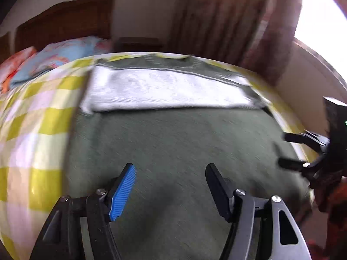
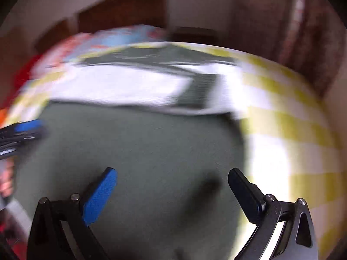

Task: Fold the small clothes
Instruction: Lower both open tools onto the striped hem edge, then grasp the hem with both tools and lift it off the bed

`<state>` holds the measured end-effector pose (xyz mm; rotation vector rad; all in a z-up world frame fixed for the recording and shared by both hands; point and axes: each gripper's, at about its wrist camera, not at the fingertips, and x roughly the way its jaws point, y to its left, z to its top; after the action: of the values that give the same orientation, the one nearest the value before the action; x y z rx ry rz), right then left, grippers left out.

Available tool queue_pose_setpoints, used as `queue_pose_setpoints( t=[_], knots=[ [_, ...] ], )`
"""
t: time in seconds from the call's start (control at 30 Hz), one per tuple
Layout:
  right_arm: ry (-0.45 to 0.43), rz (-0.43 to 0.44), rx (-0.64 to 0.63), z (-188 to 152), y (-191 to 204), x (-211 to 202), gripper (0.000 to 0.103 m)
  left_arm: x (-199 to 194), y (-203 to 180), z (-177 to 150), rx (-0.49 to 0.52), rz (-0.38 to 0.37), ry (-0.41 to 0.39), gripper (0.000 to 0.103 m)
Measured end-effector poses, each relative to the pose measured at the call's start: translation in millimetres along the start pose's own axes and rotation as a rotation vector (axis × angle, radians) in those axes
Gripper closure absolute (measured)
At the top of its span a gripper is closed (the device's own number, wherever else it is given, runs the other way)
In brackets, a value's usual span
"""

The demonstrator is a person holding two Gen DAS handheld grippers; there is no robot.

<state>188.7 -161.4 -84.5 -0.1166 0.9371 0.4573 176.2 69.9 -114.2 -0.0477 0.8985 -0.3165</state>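
Observation:
A dark green knitted garment [image 1: 173,134] with a broad white band [image 1: 164,91] across its far part lies flat on the yellow-and-white checked bed sheet [image 1: 32,119]. My left gripper [image 1: 170,169] hovers over the near green part, open, with nothing between its fingers. At the garment's right edge my right gripper [image 1: 284,150] is seen from the side, with its fingers apart. In the blurred right wrist view the right gripper [image 2: 173,173] is open over the same green garment [image 2: 141,143], close to its right edge. The left gripper [image 2: 21,130] shows at the left border.
Patterned pillows [image 1: 54,56] lie at the bed's far left, below a dark wooden headboard [image 1: 65,21]. A small dark bedside table [image 1: 138,43] stands behind the bed. A brown curtain [image 1: 227,21] and a bright window [image 1: 318,17] are at the right.

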Motion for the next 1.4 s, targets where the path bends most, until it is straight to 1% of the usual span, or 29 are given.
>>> queue_pose_setpoints(
  t=[0.07, 0.1, 0.17, 0.2, 0.3, 0.33, 0.37, 0.43, 0.47, 0.5, 0.53, 0.57, 0.6, 0.67, 0.7, 0.73, 0.77, 0.8, 0.83, 0.9, 0.93, 1.0, 1.07, 1.1, 1.13, 1.17, 1.2, 1.27, 1.4],
  knots=[
    [0.024, 0.040, -0.136, -23, 39, -4, 0.000, -3, -24, -22, 0.111, 0.052, 0.045, 0.036],
    [0.040, 0.023, -0.187, -32, 51, -3, 0.000, -1, -27, -31, 0.134, 0.069, 0.069, 0.036],
    [0.051, -0.017, -0.237, -47, 56, -1, 0.000, -12, -29, -58, 0.202, 0.123, 0.039, 0.030],
    [0.047, -0.003, -0.204, -53, 48, -6, 0.000, -17, -24, -64, 0.191, 0.132, 0.036, 0.026],
    [0.061, -0.067, -0.120, -65, 18, -22, 0.000, -36, 6, -75, 0.064, 0.126, 0.036, 0.026],
    [0.070, -0.094, -0.082, -68, 9, -27, 0.000, -37, 14, -76, 0.054, 0.204, 0.057, 0.029],
    [0.076, -0.125, -0.049, -70, 1, -30, 0.000, -40, 14, -76, 0.055, 0.196, 0.056, 0.034],
    [0.060, -0.166, -0.028, -71, 2, -43, 0.000, -42, 10, -68, 0.022, 0.185, 0.058, 0.039],
    [0.046, -0.157, -0.032, -69, 6, -46, 0.000, -44, 3, -63, 0.018, 0.155, 0.037, 0.039],
    [0.021, -0.117, -0.042, -66, 17, -49, 0.000, -48, -11, -59, 0.036, 0.094, 0.002, 0.038],
    [0.006, -0.075, -0.054, -62, 28, -47, 0.000, -44, -23, -54, 0.064, 0.071, -0.009, 0.038],
    [-0.004, -0.032, -0.078, -59, 44, -44, 0.000, -37, -34, -51, 0.100, 0.076, 0.003, 0.037],
    [-0.001, -0.019, -0.109, -56, 57, -38, 0.000, -29, -40, -50, 0.125, 0.092, 0.024, 0.037],
    [0.048, -0.048, -0.208, -60, 82, -21, 0.000, -6, -41, -56, 0.170, 0.151, 0.104, 0.035],
    [0.066, -0.061, -0.240, -63, 87, -14, 0.000, -10, -34, -62, 0.160, 0.131, 0.061, 0.034],
    [0.037, -0.038, -0.228, -67, 82, -18, 0.000, -13, -23, -65, 0.135, 0.131, 0.062, 0.033],
    [0.055, -0.009, -0.183, -70, 68, -19, 0.000, -17, -15, -68, 0.120, 0.139, 0.054, 0.033],
    [0.046, -0.023, -0.157, -72, 56, -24, 0.000, -22, -3, -71, 0.101, 0.177, 0.045, 0.028],
    [0.059, -0.070, -0.133, -75, 45, -28, 0.000, -24, 5, -74, 0.083, 0.190, 0.040, 0.023],
    [0.075, -0.090, -0.076, -81, 30, -38, 0.000, -28, 14, -77, 0.061, 0.170, 0.037, 0.023],
    [0.077, -0.102, -0.061, -84, 27, -43, 0.000, -26, 12, -74, 0.067, 0.183, 0.051, 0.023],
    [0.088, -0.110, -0.040, -85, 30, -47, 0.000, -27, -1, -70, 0.053, 0.186, 0.066, 0.033],
    [0.069, -0.067, -0.065, -88, 40, -53, 0.000, -37, -15, -72, 0.058, 0.075, 0.048, 0.034],
    [0.056, -0.034, -0.085, -90, 47, -56, 0.000, -36, -21, -71, 0.072, 0.041, 0.048, 0.034],
    [0.056, -0.022, -0.102, -95, 50, -58, 0.000, -31, -29, -74, 0.107, 0.045, 0.059, 0.034],
    [0.071, -0.031, -0.123, -98, 51, -54, 0.000, -24, -32, -76, 0.136, 0.075, 0.080, 0.032],
    [0.076, -0.038, -0.136, -102, 49, -51, 0.000, -24, -32, -81, 0.161, 0.088, 0.047, 0.030],
    [0.053, -0.032, -0.127, -110, 40, -57, 0.000, -28, -23, -84, 0.133, 0.076, 0.038, 0.030],
    [0.054, -0.075, -0.078, -135, 16, -79, 0.000, -38, -7, -96, 0.118, 0.122, 0.040, 0.029]
  ],
)
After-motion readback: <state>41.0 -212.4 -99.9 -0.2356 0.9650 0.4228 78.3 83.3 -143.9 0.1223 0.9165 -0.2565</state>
